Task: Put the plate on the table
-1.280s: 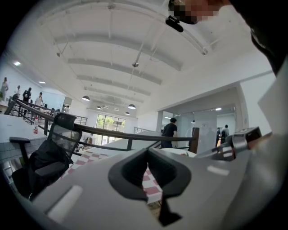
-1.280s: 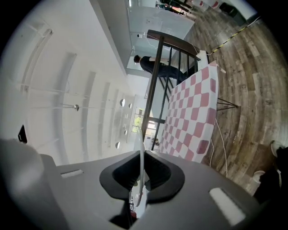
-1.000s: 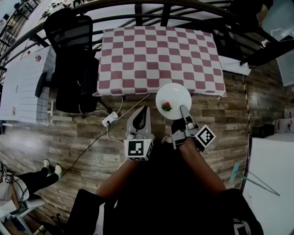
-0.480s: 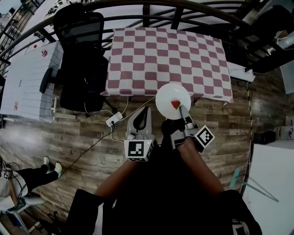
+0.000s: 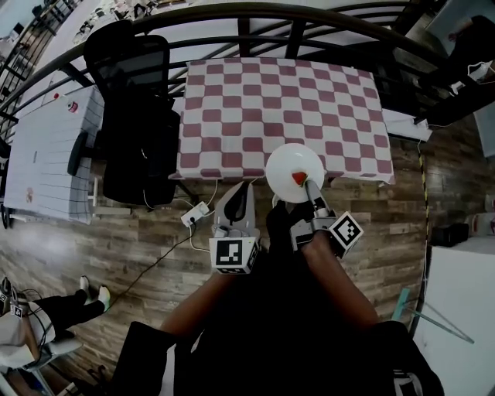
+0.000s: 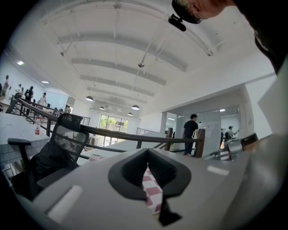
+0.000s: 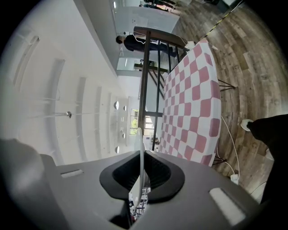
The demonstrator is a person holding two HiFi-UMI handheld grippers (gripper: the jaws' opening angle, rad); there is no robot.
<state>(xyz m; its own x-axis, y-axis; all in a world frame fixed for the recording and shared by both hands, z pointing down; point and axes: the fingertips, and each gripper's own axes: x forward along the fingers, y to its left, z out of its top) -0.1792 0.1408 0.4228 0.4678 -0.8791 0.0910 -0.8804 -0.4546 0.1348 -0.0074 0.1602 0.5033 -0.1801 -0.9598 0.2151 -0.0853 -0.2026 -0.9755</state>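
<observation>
A white round plate (image 5: 288, 161) with a small red piece of food (image 5: 298, 178) on it hangs level over the near edge of the table with the red-and-white checked cloth (image 5: 278, 100). My right gripper (image 5: 311, 189) is shut on the plate's near rim. In the right gripper view the plate (image 7: 141, 152) shows edge-on as a thin white line between the jaws of the right gripper (image 7: 141, 173), with the checked table (image 7: 193, 99) ahead. My left gripper (image 5: 236, 203) is held beside it to the left, over the floor, shut and empty. In its own view the left gripper (image 6: 148, 170) points towards the checked cloth (image 6: 152, 193).
A black office chair (image 5: 135, 116) stands at the table's left, next to a white table (image 5: 42, 147). A power strip (image 5: 195, 214) with cables lies on the wooden floor. A dark railing (image 5: 294, 23) runs behind the table. A person's feet (image 5: 85, 298) show at the lower left.
The plate and both grippers have moved forward: the plate now overlaps the table's near edge. The red food slid from the plate's left to its right side.
</observation>
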